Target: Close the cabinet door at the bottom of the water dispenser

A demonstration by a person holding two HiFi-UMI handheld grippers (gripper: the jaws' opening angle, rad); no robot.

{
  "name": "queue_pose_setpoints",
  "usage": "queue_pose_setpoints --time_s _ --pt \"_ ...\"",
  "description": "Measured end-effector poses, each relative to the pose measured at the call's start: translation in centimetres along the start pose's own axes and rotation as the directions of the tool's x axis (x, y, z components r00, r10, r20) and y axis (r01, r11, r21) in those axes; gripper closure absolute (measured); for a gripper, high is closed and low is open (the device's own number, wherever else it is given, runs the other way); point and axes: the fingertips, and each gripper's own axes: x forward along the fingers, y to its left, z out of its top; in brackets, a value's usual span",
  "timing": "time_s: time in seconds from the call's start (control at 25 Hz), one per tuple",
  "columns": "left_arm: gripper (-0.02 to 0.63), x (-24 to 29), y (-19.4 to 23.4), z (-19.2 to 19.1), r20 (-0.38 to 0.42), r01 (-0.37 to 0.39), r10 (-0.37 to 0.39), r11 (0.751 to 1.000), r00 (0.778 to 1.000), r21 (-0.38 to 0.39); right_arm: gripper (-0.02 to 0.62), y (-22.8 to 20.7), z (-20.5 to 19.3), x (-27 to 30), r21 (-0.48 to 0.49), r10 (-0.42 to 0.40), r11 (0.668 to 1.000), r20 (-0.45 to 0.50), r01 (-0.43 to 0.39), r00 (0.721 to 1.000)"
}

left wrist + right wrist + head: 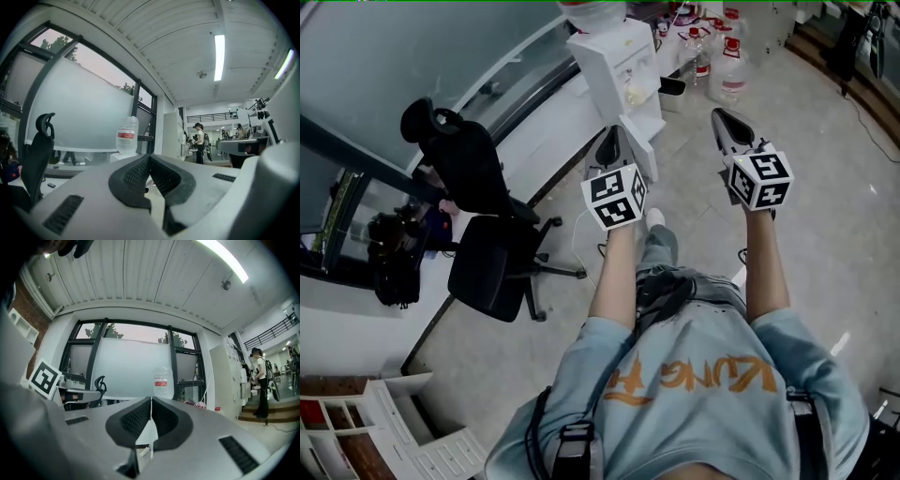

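The white water dispenser (619, 66) stands against the window wall at the top of the head view, with a clear bottle (592, 11) on top. Its bottom cabinet door (641, 150) hangs open toward me. My left gripper (609, 148) points at the dispenser, its tip next to the open door; its jaws are shut with nothing between them. My right gripper (724, 120) is held to the right of the dispenser, apart from it, also shut and holding nothing. In the left gripper view the bottle (127, 136) rises just beyond the shut jaws of the left gripper (150, 158). In the right gripper view the bottle (161, 380) stands above the right gripper (151, 400).
A black office chair (487, 216) stands left of the dispenser, with a black bag (394, 258) on the sill behind it. Several water jugs (727, 66) sit on the floor at the back right. A white shelf unit (403, 431) is at the bottom left. A person (200, 143) stands far off.
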Motion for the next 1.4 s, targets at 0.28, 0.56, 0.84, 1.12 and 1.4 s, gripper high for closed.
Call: queue_pose_setpoints --time_s 0.28,0.56,0.84,1.12,1.4 --pt "0.598 5.6 -1.6 -2.3 -0.04 0.066 -0.068 0.997 0.997 -0.032 0.566 -3.9 -2.3 2.8 -0.002 -0.044 0.999 -0.061 0.044 0.997" --pt "0.598 11.0 5.4 -4.2 -0.1 -0.007 -0.002 0.996 0.995 -0.084 0.566 -3.7 -4.5 11.0 0.03 -0.005 1.0 -0.112 0.008 0.994" --pt "0.598 16.9 11.2 -9.1 -0.229 -0.067 0.034 0.988 0.973 -0.138 0.565 -3.9 -7.9 20.2 0.043 0.03 0.999 -0.199 -0.022 0.98" --pt "0.598 22.5 16.5 -15.9 -0.374 -0.147 0.055 0.963 0.926 -0.224 0.566 -4.9 -13.2 28.4 -0.054 0.017 0.998 -0.335 -0.037 0.942" --pt "0.598 29.2 19.8 -18.6 -0.438 -0.167 0.04 0.952 0.898 -0.256 0.566 -5.8 -15.7 35.6 -0.007 0.037 0.999 -0.384 -0.043 0.922"
